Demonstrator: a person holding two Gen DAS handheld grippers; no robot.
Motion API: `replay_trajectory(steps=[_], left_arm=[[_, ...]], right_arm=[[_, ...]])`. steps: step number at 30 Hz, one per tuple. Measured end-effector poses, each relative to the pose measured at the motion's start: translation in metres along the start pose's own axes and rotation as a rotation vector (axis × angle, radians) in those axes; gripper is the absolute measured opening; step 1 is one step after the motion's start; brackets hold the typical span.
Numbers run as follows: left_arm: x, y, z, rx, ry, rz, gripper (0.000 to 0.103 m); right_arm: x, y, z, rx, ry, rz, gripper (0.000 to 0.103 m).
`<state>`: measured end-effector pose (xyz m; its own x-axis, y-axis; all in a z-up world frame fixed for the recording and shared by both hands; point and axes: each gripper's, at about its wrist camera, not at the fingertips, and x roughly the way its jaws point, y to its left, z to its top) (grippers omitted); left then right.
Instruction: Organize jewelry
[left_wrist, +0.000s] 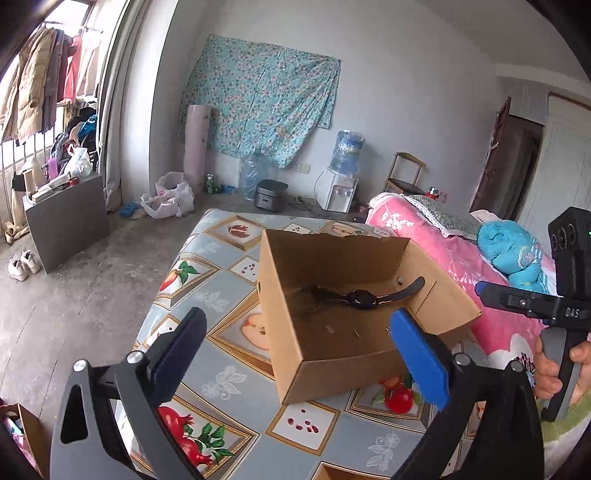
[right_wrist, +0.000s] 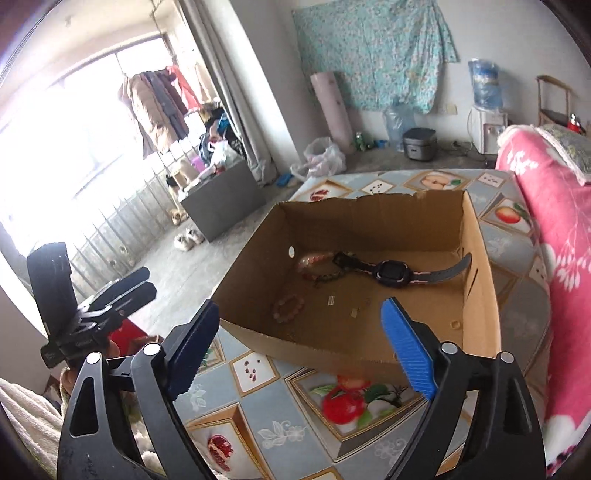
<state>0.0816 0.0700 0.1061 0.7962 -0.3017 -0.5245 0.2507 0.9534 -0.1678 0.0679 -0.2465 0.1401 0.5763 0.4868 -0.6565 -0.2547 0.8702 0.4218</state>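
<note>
The left gripper (left_wrist: 299, 365), black-framed with blue ribbed pads, stands wide apart with nothing between its fingers, poised over the fruit-patterned grey tablecloth (left_wrist: 236, 398) just short of the open brown cardboard box (left_wrist: 332, 373). The right gripper (right_wrist: 301, 354), of the same build, is likewise spread wide and empty, held before the near wall of the same box.

Inside the box, a black wristwatch with a dark strap (right_wrist: 391, 275) lies across the floor toward the far wall, one strap end curling up against the right side. Beside its left end lie what seem to be a pink beaded bracelet (right_wrist: 314, 260) and a darker chain, though the blur makes them hard to separate. A round reddish bead bracelet (right_wrist: 289, 308) rests nearer the front-left corner, and a small gold ring (right_wrist: 455, 324) sits by the right wall.

A pink floral blanket (right_wrist: 546, 258) lies just right of the table.
</note>
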Motion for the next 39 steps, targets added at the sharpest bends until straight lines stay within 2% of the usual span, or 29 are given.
replay_trajectory(steps=[2, 4, 6, 8, 11, 15, 18, 23, 28, 39], left_arm=[[0.008, -0.023, -0.006, 0.043, 0.038, 0.035, 0.098], [0.019, -0.038, -0.013, 0.057, 0.083, 0.032, 0.098], [0.030, -0.054, -0.020, 0.061, 0.130, 0.038, 0.098], [0.036, -0.067, -0.026, 0.085, 0.125, 0.072, 0.098], [0.043, -0.084, -0.031, 0.111, 0.104, 0.181, 0.098], [0.048, -0.090, -0.027, 0.085, 0.130, 0.231, 0.098], [0.052, -0.090, -0.025, 0.066, 0.157, 0.277, 0.098], [0.062, -0.089, -0.027, 0.037, 0.230, 0.294, 0.098], [0.065, -0.089, -0.031, 0.043, 0.257, 0.338, 0.098], [0.069, -0.090, -0.035, 0.047, 0.287, 0.322, 0.098]], right_arm=[[-0.006, -0.007, -0.012, 0.051, -0.036, -0.045, 0.091], [-0.011, -0.014, -0.021, 0.066, -0.030, -0.166, 0.091], [-0.016, -0.016, -0.027, 0.023, -0.018, -0.302, 0.091], [-0.018, -0.013, -0.033, -0.039, -0.010, -0.417, 0.091], [-0.020, -0.011, -0.040, -0.068, -0.001, -0.488, 0.094], [-0.010, -0.011, -0.052, -0.103, 0.048, -0.511, 0.094], [-0.010, -0.007, -0.055, -0.119, 0.051, -0.541, 0.094], [-0.010, -0.007, -0.050, -0.058, 0.033, -0.513, 0.095], [-0.002, -0.013, -0.048, -0.016, 0.062, -0.508, 0.095], [0.004, -0.021, -0.052, 0.026, 0.093, -0.488, 0.095]])
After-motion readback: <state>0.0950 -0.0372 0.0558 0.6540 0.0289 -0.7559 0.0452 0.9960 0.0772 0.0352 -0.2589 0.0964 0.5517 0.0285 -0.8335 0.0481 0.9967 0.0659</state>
